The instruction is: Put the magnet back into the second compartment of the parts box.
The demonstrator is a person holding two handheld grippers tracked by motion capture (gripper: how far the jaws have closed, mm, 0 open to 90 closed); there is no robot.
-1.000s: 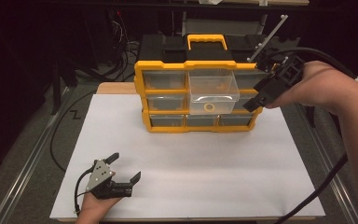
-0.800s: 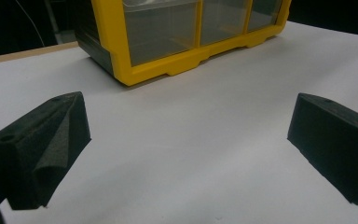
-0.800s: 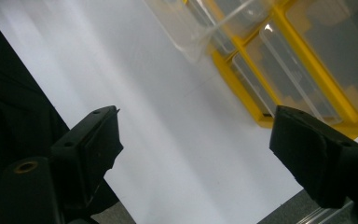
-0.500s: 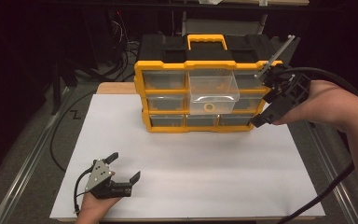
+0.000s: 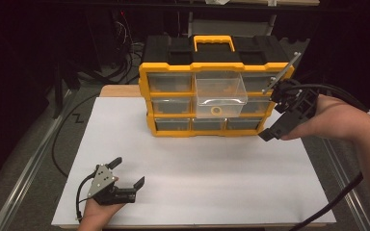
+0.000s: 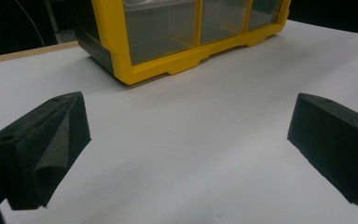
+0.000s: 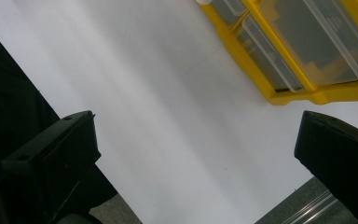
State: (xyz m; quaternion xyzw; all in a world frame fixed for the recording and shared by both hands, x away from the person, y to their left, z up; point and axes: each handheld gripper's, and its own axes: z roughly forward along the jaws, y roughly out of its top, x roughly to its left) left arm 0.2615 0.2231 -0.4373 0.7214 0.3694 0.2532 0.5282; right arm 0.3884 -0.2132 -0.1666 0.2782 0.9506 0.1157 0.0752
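Right gripper [image 5: 282,122], fingers just opened wide and empty, hangs beside the organizer's [image 5: 173,131] right edge; left gripper [image 5: 125,173] rests wide near the bench's [image 5: 212,173] near edge.

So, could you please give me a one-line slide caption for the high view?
Clear drawer pulled out of the yellow organizer, a small ring inside; both tongs open, right beside the organizer, left resting on the white sheet.

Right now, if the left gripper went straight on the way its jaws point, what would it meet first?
Probably the bare white sheet, then the lower front of the yellow drawer organiser; the left gripper is open, and depth is unclear.
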